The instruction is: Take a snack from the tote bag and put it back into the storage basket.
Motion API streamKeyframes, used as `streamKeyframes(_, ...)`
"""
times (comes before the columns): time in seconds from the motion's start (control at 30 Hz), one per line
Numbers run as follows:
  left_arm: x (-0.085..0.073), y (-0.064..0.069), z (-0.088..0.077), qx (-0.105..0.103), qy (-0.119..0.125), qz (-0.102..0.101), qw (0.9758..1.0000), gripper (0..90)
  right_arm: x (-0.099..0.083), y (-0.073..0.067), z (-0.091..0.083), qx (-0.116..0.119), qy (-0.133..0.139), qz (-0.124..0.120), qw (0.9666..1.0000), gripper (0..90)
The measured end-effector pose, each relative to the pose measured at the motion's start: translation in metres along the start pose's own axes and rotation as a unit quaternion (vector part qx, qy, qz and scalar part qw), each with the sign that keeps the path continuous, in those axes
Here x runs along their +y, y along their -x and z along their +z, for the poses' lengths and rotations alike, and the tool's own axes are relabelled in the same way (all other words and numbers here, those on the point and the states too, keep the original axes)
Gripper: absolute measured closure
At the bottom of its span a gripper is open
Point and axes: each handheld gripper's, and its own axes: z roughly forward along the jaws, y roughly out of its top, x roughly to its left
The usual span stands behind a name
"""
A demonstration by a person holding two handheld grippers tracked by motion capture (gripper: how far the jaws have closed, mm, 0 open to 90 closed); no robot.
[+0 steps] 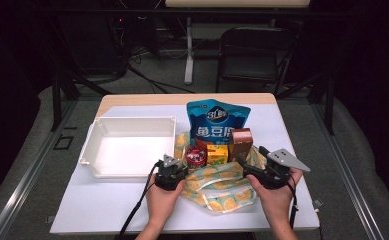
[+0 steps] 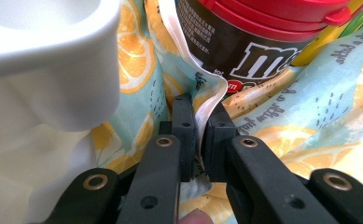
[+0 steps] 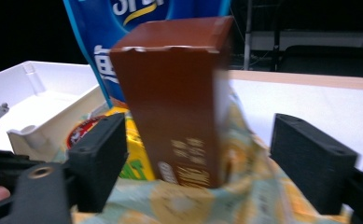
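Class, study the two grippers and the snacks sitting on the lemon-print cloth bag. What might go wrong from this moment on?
1. The left gripper is shut on the white strap of the cloth bag; a pull on it might tip the red-lidded jar.
2. The brown carton stands tall between the right gripper's open fingers; a careless nudge might topple it.
3. The blue pouch stands upright behind the carton and might fall too.

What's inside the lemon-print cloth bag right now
Standing in the lemon-print cloth bag: blue pouch, brown carton, yellow box, red-lidded jar. Their bottoms are hidden by cloth.
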Motion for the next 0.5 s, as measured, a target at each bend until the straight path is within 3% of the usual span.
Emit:
streamKeyframes(0.1,0.0,0.0,0.0,0.001,0.0,0.001,1.0,85.3,-0.002,-0.008,0.014,-0.011,-0.002,0.012,0.9999,16.5)
streamKeyframes(0.5,0.0,0.001,-0.001,0.001,-0.004,0.005,1.0,85.1,-0.014,-0.019,0.045,-0.06,0.0,0.02,0.998,24.1)
